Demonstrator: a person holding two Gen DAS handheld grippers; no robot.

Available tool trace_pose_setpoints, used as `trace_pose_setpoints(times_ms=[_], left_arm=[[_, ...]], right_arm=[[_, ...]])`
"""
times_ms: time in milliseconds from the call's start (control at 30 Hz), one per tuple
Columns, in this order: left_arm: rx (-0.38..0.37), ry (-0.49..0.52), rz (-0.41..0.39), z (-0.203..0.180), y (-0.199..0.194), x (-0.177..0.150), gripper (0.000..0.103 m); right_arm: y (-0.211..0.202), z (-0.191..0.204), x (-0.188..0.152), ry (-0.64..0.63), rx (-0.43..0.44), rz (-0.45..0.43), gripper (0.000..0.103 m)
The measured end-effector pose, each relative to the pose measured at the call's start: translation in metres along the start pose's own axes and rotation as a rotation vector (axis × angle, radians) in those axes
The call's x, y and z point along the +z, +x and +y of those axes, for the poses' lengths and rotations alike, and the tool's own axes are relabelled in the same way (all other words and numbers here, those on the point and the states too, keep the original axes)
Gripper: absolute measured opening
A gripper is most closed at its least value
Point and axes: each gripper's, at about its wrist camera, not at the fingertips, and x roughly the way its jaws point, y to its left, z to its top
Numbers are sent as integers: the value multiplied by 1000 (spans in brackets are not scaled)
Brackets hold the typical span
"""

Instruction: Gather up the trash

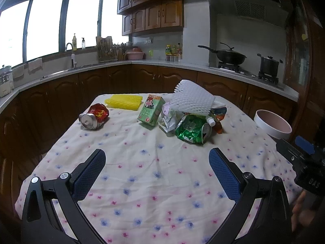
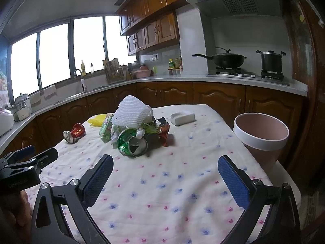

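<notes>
Pink bin (image 2: 262, 140) at right tabletop (image 2: 162, 193) edge, inside looks empty. All trash on cloth: red can (image 1: 94, 116), yellow net (image 1: 123, 101), carton (image 1: 151, 109), green can (image 2: 133, 143), white foam net (image 2: 132, 113). Left gripper (image 1: 157, 163) and right gripper (image 2: 165, 171) hover, jaws wide, holding nothing. Task seems not started.

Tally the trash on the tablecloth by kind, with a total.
Crushed cans: 2, red can, green can
Foam fruit nets: 2, yellow net, white net
Drink cartons: 1, green carton
Crumpled wrappers and pouches: about 3, silver wrapper, spouted pouch, red wrapper
Total: about 8
</notes>
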Motion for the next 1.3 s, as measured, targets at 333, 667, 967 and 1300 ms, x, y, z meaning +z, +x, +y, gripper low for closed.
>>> trace_pose_setpoints(times_ms=[333, 667, 967, 1300], left_arm=[[1, 2, -7, -2, -3, 2, 103], [1, 3, -8, -4, -4, 1, 103], [2, 4, -8, -4, -4, 1, 103], [1, 5, -9, -4, -4, 1, 103]], right_arm=[[0, 2, -1, 2, 2, 8, 103], [0, 2, 0, 4, 8, 8, 103], [-1, 4, 0, 6, 14, 6, 103], [-1, 5, 1, 6, 16, 7, 103]])
